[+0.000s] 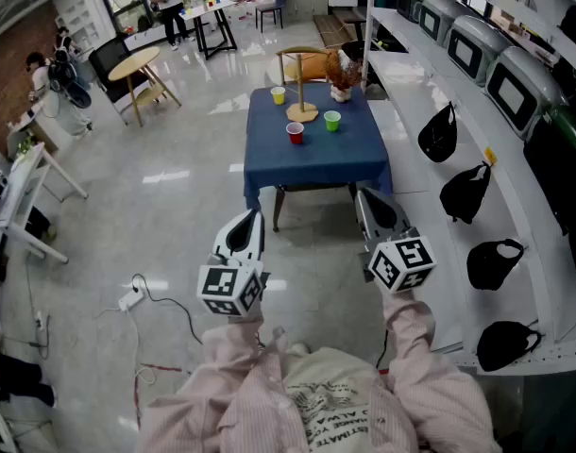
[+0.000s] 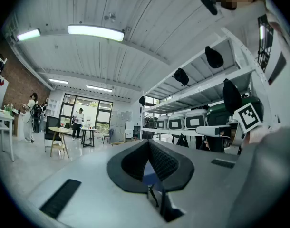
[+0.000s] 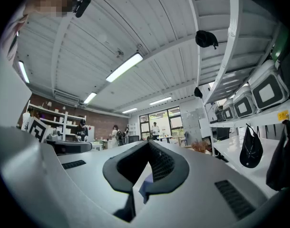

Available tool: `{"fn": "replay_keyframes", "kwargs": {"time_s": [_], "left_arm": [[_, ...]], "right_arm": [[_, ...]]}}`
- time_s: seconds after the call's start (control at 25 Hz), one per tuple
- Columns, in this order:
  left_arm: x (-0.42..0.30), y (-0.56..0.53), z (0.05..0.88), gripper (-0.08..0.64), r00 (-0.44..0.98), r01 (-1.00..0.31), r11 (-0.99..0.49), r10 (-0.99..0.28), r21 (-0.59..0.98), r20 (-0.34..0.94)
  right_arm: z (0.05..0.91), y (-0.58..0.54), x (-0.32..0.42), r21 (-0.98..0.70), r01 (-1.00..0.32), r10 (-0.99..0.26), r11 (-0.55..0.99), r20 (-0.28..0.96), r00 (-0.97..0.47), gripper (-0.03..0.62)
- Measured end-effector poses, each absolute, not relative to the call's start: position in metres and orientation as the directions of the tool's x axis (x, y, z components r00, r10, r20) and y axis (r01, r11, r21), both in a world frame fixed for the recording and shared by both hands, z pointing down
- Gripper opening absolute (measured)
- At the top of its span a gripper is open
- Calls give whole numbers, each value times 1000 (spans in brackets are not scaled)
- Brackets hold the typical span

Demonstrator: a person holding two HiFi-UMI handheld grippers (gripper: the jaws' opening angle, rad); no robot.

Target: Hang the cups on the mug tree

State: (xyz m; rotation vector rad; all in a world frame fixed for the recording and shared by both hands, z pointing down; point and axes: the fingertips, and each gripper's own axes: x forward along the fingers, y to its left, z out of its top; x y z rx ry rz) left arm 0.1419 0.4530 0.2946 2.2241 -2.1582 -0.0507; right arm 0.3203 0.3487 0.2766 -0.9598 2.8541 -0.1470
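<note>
A table under a blue cloth (image 1: 316, 163) stands far ahead on the shiny floor. On it are a wooden mug tree (image 1: 302, 111), a yellow cup (image 1: 278, 94), a red cup (image 1: 295, 133) and a green cup (image 1: 331, 121). None of the cups hangs on the tree. My left gripper (image 1: 252, 219) and right gripper (image 1: 364, 198) are held close to my body, well short of the table, both shut and empty. In the left gripper view the left gripper (image 2: 149, 161) points up at the ceiling. The right gripper (image 3: 147, 163) also points at the ceiling in its own view.
White shelving (image 1: 515, 206) runs along the right, with black caps (image 1: 439, 132) hanging off it and appliances on top. A chair (image 1: 303, 62) stands behind the table. A power strip with cable (image 1: 129, 299) lies on the floor at left. Tables and people are at the far left.
</note>
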Motion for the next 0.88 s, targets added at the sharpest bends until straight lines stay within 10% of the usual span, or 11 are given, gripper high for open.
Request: {"fn": "replay_keyframes", "kwargs": {"time_s": [0.68,0.88], "left_arm": [[143,459,302,-2,24,-995,-23,-1000,94,10],[146,459,304,-2,24,-995,-23,-1000,101,15]], "right_arm": [[291,345,331,-144,-624,-637,768,-66,-768,0],[299,343,332,-178,-615,-632,768,-52,-773,130]]}}
